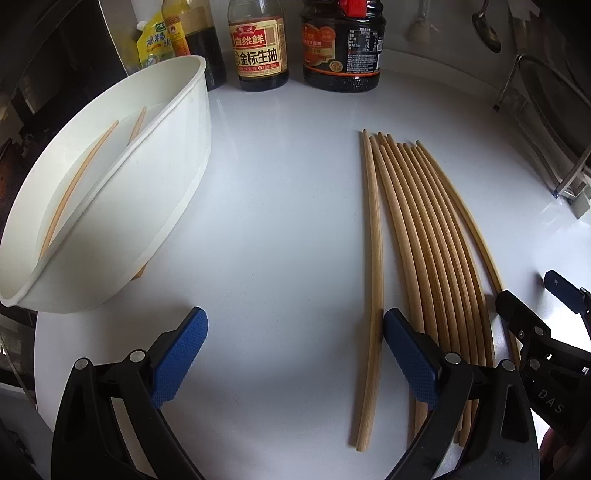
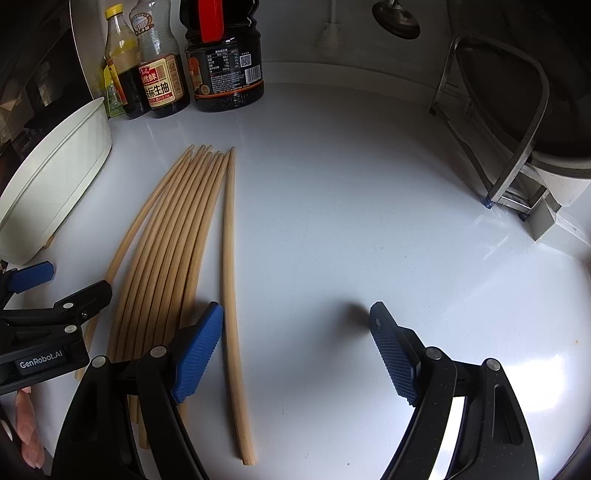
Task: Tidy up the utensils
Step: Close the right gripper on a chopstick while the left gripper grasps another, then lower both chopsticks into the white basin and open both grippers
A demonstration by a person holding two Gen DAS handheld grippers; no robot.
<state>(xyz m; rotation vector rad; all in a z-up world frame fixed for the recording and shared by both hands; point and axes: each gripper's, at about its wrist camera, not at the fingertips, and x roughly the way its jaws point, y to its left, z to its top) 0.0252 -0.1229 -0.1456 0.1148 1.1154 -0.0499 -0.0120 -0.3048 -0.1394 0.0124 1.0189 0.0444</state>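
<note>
Several wooden chopsticks [image 1: 432, 258] lie side by side on the white counter; they also show in the right wrist view [image 2: 166, 251]. One chopstick [image 1: 373, 277] lies slightly apart on the left of the bundle, and one [image 2: 231, 295] apart on its right. A white divided holder [image 1: 110, 192] lies on its side at the left with two chopsticks [image 1: 79, 184] inside. My left gripper [image 1: 295, 354] is open, its right finger beside the left-hand chopstick. My right gripper [image 2: 295, 354] is open, its left finger beside the right-hand chopstick.
Sauce bottles [image 1: 258, 48] and a dark jar [image 1: 341, 48] stand along the back wall. A metal rack [image 2: 498, 129] holding a pot stands at the right. A spoon [image 1: 487, 29] hangs on the wall. The holder also shows at the left in the right wrist view [image 2: 55, 177].
</note>
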